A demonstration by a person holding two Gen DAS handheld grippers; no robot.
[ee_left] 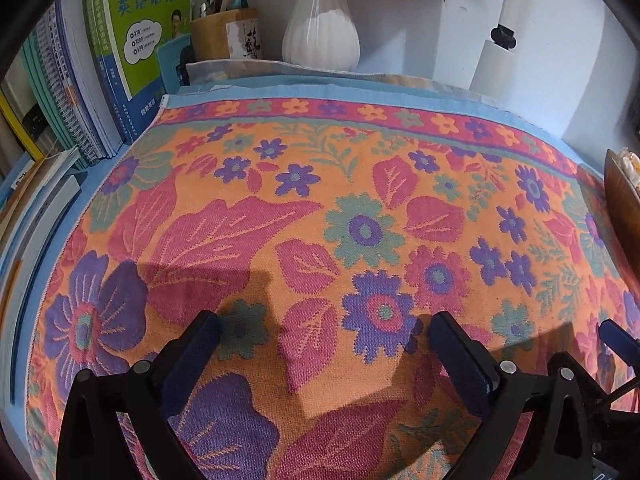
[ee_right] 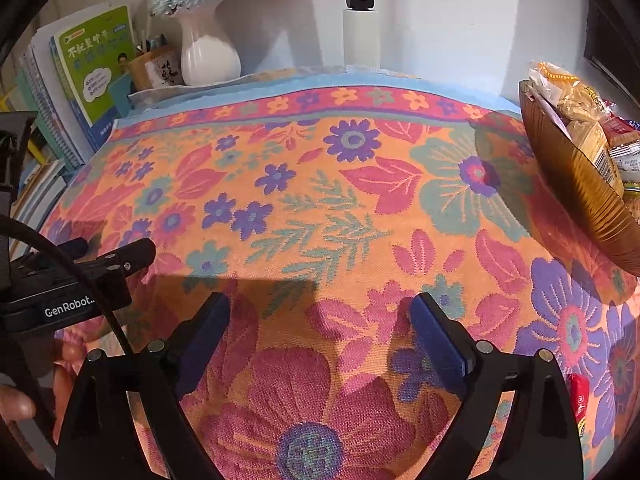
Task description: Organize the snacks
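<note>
Left claw (ee_left: 324, 330) at the bottom of its frame: jaws spread wide, nothing between them, only floral tablecloth (ee_left: 320, 208) beneath. Right claw (ee_right: 320, 312) at the bottom of its own frame: likewise gaping and empty, above a big pink flower in the cloth. At the left edge of the right wrist view, the left claw's black body marked "GenRobot", with a person's fingers (ee_right: 16, 404) below it at lower left.

Further out, at the right edge of the right wrist view: a brown ribbed basket (ee_right: 576, 184) resting on the counter cloth, filled with snack packets (ee_right: 580, 100), yellow and red wrappers showing. One small red packet (ee_right: 578, 396) lying on the cloth, lower right, just beside the right claw's finger.

At the far edge, upper middle: a white vase (ee_left: 320, 28) with pale blue flowers. Upper left: a wooden pen holder (ee_left: 218, 32), then upright books (ee_left: 148, 28), the front one green.
</note>
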